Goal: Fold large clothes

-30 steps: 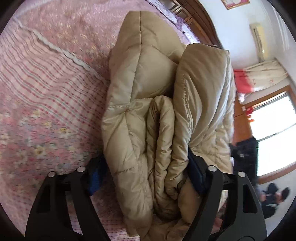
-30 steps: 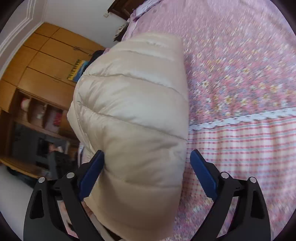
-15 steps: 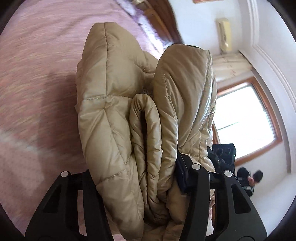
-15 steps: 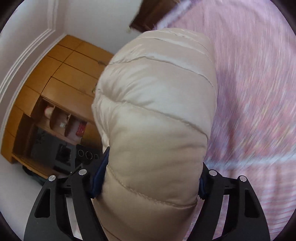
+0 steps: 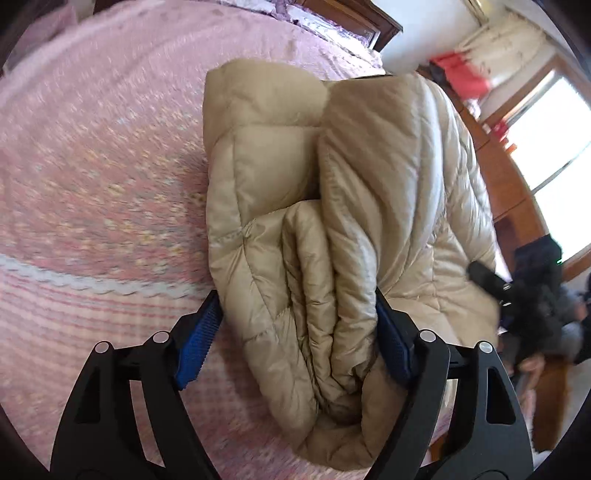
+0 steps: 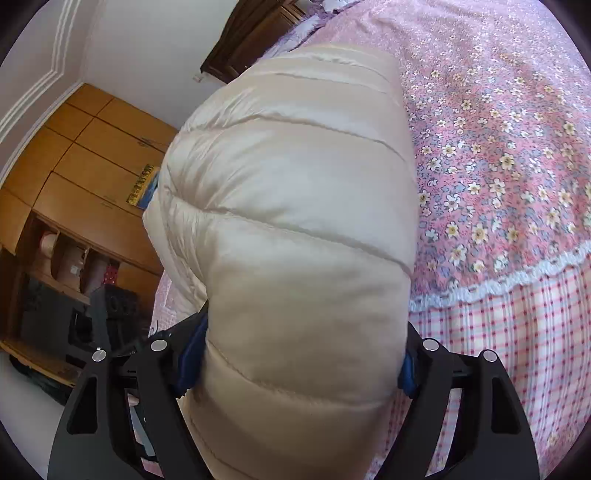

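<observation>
A beige quilted puffer jacket (image 5: pixel 332 206) is folded into a thick bundle over the pink bed. My left gripper (image 5: pixel 299 336) is shut on the bundle's layered open end, both blue pads pressed against the fabric. In the right wrist view the jacket (image 6: pixel 295 221) shows as a smooth rounded fold. My right gripper (image 6: pixel 295 354) is shut on that folded end, its pads mostly hidden by the fabric. The right gripper's dark body (image 5: pixel 487 280) shows at the bundle's far side in the left wrist view.
The bed has a pink floral cover (image 6: pixel 498 147) with a lace band and a checked border (image 6: pixel 517 332). A dark wooden headboard (image 6: pixel 251 33) is at the far end. An orange wardrobe with shelves (image 6: pixel 85 166) stands left; a bright window (image 5: pixel 554 147) right.
Both grippers closed on the jacket bundle, lifted it off the bed, then brought it back down over the bed with the views swinging.
</observation>
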Demonstrator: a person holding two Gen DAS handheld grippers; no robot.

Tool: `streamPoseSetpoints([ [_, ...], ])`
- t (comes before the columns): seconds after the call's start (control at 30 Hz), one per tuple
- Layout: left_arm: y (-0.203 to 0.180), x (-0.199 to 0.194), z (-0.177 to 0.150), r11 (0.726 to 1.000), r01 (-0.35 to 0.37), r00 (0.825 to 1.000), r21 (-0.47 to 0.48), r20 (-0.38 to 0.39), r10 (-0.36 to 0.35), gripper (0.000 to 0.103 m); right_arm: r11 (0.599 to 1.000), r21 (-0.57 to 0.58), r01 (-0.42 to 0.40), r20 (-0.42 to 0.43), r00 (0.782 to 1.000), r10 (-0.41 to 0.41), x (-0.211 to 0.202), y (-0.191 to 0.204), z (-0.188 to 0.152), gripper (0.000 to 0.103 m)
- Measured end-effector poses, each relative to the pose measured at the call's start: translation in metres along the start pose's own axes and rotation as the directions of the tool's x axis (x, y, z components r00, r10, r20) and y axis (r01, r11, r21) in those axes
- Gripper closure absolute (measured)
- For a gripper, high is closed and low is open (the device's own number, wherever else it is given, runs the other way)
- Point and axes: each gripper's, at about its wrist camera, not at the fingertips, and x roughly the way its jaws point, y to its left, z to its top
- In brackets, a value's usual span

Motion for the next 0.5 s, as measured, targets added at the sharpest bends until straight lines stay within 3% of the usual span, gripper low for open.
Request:
streamPoseSetpoints([
  [0.2, 0.005, -0.022, -0.012, 0.992, -0.126, 0.991, 0.024, 0.049, 0.124, 0.024, 0.995, -0.069, 0.078, 0.089, 0.993, -0.072, -0.041, 0.016, -0.012, 0.026],
  [0.27, 0.022, -0.037, -0.023, 0.989, -0.146, 0.988, 0.012, 0.052, 0.145, 0.024, 0.989, -0.091, 0.118, 0.114, 0.988, -0.107, -0.047, 0.021, -0.014, 0.035],
  [0.43, 0.056, -0.054, -0.05, 0.963, -0.265, 0.962, -0.042, 0.054, 0.267, 0.024, 0.974, -0.162, 0.156, 0.056, 0.987, -0.149, -0.012, 0.027, -0.01, 0.038],
  [0.5, 0.058, -0.055, -0.051, 0.96, -0.272, 0.96, -0.064, 0.049, 0.275, 0.022, 0.967, -0.194, 0.163, 0.051, 0.986, -0.156, 0.008, 0.028, -0.012, 0.032],
])
